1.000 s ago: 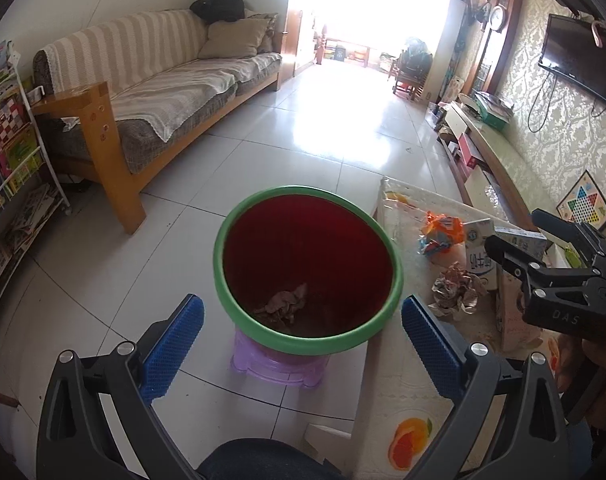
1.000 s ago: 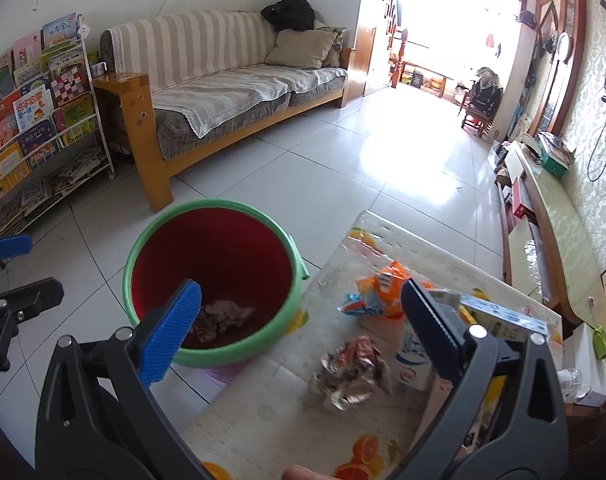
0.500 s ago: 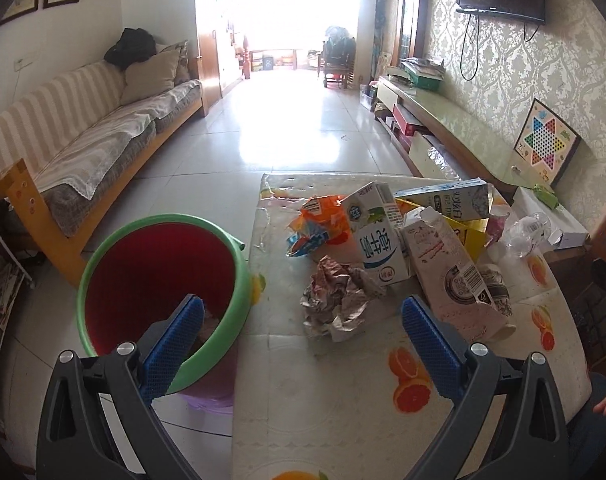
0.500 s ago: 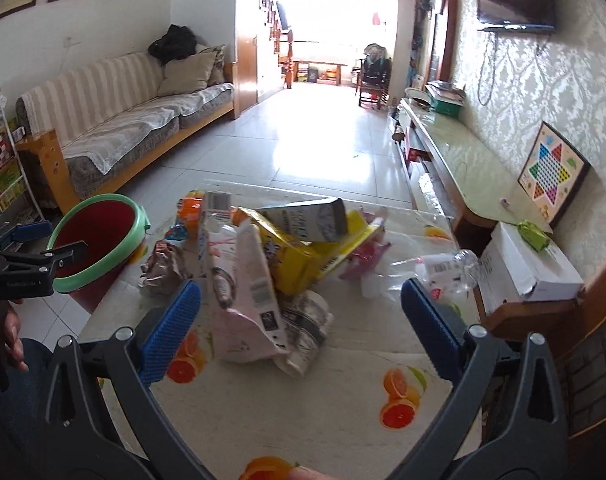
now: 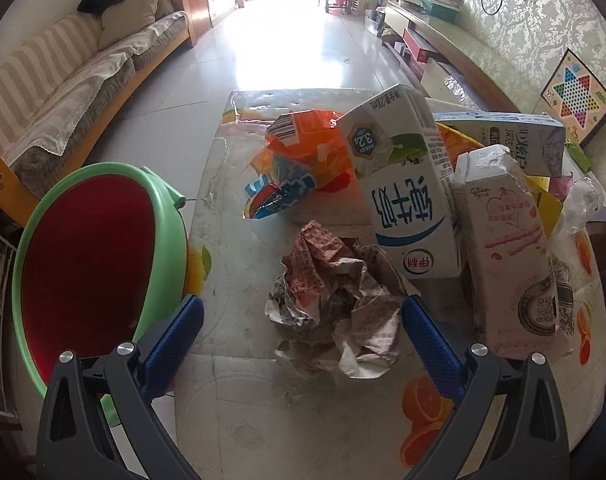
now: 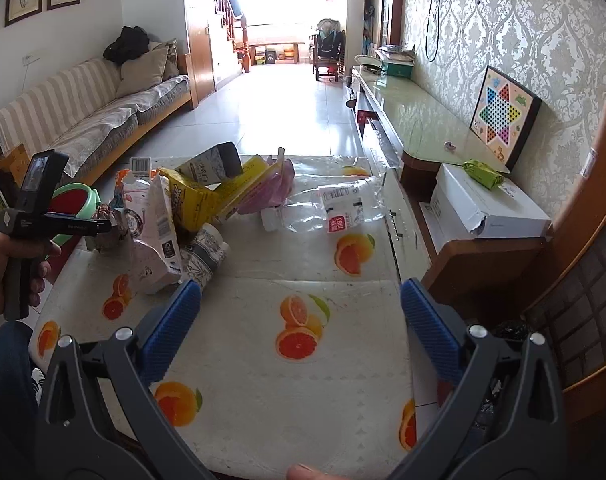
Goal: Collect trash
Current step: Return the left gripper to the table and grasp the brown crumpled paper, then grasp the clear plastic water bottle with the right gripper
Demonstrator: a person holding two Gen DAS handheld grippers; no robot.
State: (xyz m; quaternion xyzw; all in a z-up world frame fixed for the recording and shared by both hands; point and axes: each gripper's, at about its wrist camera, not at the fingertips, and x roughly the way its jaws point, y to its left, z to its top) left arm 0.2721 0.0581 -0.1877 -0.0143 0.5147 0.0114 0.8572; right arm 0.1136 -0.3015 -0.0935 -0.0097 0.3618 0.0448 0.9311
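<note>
Left gripper (image 5: 303, 316), jaws wide and empty, is being lined up on the crumpled paper (image 5: 335, 304) at lower centre; closing should be centred. Right gripper (image 6: 301, 304) is being held open, empty.

— What have we moved in the last second?
— Our left gripper (image 5: 302, 312) has swung away from above the bucket (image 5: 165, 216) and now sits low over the surface (image 5: 239, 420), jaws spread on either side of the crumpled paper (image 5: 335, 300).
— And our right gripper (image 6: 301, 300)?
— It has turned from the bucket and the paper to the other end of the surface, facing the crushed plastic bottle (image 6: 335, 208), with the cartons off to its left.
</note>
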